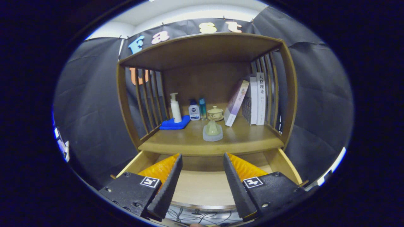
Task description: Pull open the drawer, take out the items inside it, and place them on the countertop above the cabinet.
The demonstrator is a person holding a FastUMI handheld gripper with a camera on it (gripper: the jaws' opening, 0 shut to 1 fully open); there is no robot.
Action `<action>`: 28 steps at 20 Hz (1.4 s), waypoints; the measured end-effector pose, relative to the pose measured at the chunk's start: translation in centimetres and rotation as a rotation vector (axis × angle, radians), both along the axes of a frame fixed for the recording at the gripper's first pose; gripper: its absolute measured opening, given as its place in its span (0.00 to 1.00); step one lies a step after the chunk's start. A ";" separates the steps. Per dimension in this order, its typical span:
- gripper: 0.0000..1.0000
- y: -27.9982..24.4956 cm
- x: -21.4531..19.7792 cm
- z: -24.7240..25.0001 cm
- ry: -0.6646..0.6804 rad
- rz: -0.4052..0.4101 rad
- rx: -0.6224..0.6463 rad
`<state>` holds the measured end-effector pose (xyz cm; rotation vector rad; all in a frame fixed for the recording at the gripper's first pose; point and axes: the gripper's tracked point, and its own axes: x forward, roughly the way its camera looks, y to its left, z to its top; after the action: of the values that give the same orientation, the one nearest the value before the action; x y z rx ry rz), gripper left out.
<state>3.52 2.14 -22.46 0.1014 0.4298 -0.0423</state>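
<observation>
While gripper point(202, 160) gapes, drawer point(202, 189) lies below.

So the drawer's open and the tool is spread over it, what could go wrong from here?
1. The open drawer shows bare floor between the tool's spread fingers; closing here would likely grab nothing.
2. The countertop already holds a clear-based ornament near its front edge; anything set there could knock it.
3. The leaning book beside the lidded cup could topple if bumped.

Parted gripper point(202, 157) fingers above open drawer point(202, 189)
</observation>
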 end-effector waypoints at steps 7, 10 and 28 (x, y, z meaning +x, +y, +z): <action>0.83 1.9 -6.3 -4.4 -0.118 -0.007 -0.042; 0.95 2.4 -8.2 -7.0 -0.123 -0.015 -0.075; 1.00 1.4 -9.1 -15.1 -0.040 -0.131 -0.122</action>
<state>-5.58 3.57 -37.56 0.0100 0.3792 -0.1950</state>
